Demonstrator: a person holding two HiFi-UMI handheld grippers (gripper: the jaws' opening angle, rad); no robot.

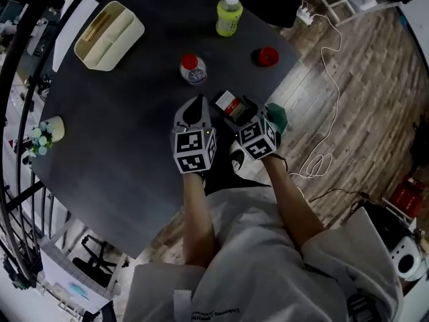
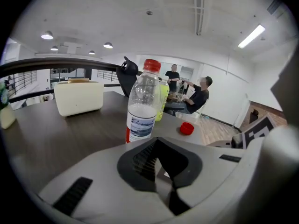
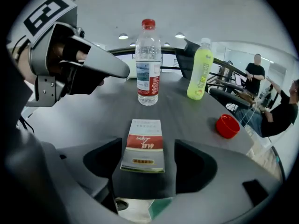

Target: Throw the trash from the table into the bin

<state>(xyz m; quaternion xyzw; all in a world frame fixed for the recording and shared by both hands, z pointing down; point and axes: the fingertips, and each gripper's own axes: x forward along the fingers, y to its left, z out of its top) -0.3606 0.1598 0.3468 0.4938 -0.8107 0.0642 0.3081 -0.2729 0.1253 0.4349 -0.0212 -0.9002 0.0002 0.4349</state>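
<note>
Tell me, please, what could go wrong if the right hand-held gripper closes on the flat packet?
The packet lies flat between the open jaws of the right hand-held gripper, so they may skid over it or push it. The upright water bottle beyond could be knocked over. The left hand-held gripper hovers close and might collide.

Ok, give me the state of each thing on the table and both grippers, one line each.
Left gripper: shut, empty.
Right gripper: open.
Small red-and-white cardboard box: lying flat between the right gripper's jaws, not gripped.
Clear plastic water bottle with red cap: upright, capped.
Yellow-green plastic bottle with white cap: upright, capped.
Small red round lid: lying hollow side up.
Cream plastic organiser: upright, open-topped.
</note>
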